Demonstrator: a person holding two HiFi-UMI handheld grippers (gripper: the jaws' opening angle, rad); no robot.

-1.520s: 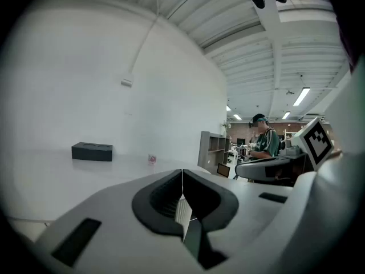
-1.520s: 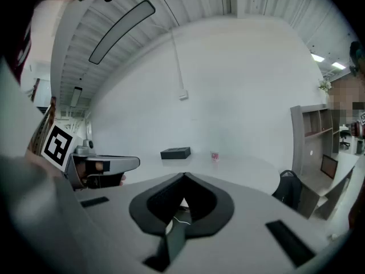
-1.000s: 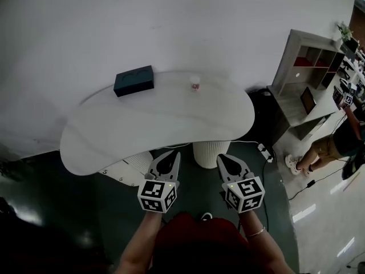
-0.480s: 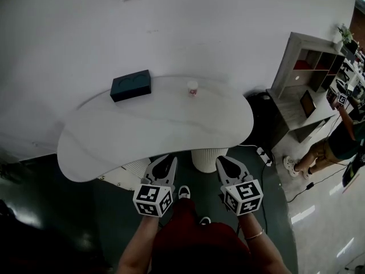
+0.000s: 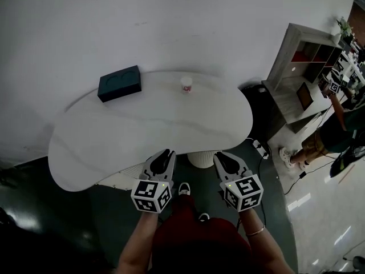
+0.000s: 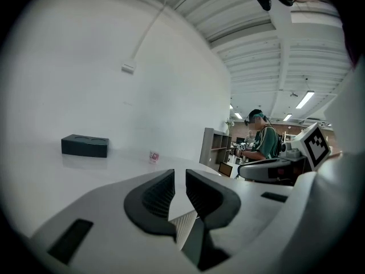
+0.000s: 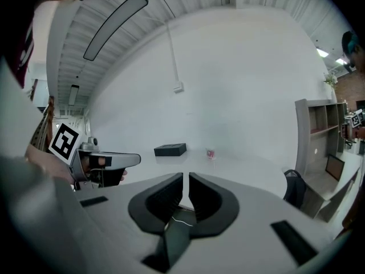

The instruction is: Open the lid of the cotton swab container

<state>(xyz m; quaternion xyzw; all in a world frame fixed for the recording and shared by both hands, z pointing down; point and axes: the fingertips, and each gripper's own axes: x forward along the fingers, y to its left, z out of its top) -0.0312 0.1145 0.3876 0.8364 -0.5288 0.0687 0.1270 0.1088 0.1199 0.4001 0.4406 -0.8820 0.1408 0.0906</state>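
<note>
White container: small tub (image 5: pixel 186 84) with a red label, upright near the far edge of the bench (image 5: pixel 142 130), close to the wall and well apart from both my claws.
Lid: too small in every view for me to see it clearly; I judge it shut, since nothing lies loose beside the tub.
Progress: nothing of the job is done as far as I can see. The tub is untouched, and the reach, the steadying hold and the opening itself are all left.
Left claw: my left claw (image 5: pixel 167 153) hangs off the near edge of the bench, pointing towards the tub. Its jaws are drawn together to a thin slit with nothing between them, and they touch nothing.
Right claw: my right claw (image 5: pixel 218 156) is beside the left one, also short of the bench top. Its jaws are pressed nearly closed, empty and clear of everything.
Next need: I judge both claws must spread before either can take the tub or its lid.
Dark box: a dark box (image 5: pixel 119 83) with two round hollows sits left of the tub, apart from it.
Beyond: a shelf unit (image 5: pixel 296 67) stands to the right of the bench.
</note>
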